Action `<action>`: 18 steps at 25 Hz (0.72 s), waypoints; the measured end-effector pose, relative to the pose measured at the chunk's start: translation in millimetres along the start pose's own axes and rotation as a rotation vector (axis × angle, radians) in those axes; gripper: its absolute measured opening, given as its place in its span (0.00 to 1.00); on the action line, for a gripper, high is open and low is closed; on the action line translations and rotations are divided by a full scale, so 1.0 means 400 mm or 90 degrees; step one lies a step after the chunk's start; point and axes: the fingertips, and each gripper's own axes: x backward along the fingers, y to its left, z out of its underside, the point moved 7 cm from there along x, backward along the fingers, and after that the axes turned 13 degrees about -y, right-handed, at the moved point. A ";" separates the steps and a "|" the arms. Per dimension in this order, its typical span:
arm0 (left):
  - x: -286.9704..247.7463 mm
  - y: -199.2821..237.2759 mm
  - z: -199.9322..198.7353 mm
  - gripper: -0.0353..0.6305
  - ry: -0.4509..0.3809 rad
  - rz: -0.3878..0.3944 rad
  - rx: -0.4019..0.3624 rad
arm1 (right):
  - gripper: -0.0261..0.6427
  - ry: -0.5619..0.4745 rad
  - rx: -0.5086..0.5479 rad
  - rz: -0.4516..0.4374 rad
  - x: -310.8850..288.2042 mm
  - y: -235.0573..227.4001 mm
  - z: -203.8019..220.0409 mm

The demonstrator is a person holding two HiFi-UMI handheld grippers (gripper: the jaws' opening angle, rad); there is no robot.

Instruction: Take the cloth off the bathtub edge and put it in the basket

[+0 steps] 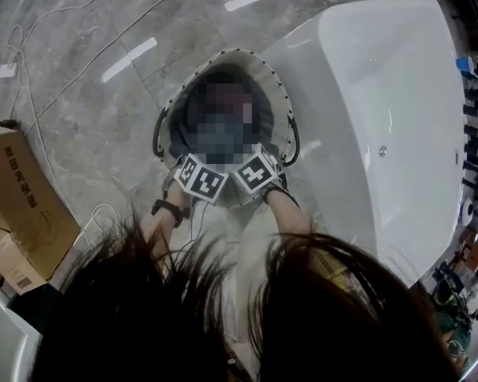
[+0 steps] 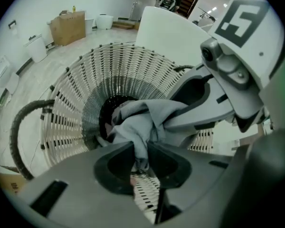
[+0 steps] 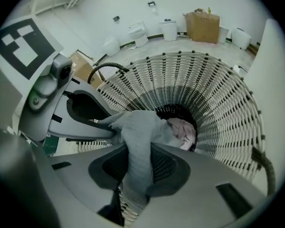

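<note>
Head view: The left gripper (image 1: 201, 177) and the right gripper (image 1: 256, 172) point steeply down, side by side, into the mouth of the woven basket (image 1: 231, 52). It stands on the floor just beside the white bathtub (image 1: 382, 94). A mosaic patch covers the basket's inside here.

Left gripper view: The jaws are pinched together on a thin fold of the grey cloth (image 2: 142, 120). The cloth is bunched between the two grippers, inside the basket's walls and above its dark bottom.

Right gripper view: The jaws are clamped on a thicker band of the same cloth. Something pink (image 3: 186, 129) lies at the basket's bottom, beyond it.

Step in hand: By the look of it, the last one, lowering the cloth into the basket; the tub edge is already bare.

Next move: Both pairs of jaws should part together so the cloth drops free. Then each gripper lifts straight up, clear of the rim, with no fold snagged.
</note>
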 end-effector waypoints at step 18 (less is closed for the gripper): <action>0.019 0.033 0.035 0.22 0.059 0.002 0.072 | 0.29 0.084 -0.137 0.047 0.025 -0.031 0.039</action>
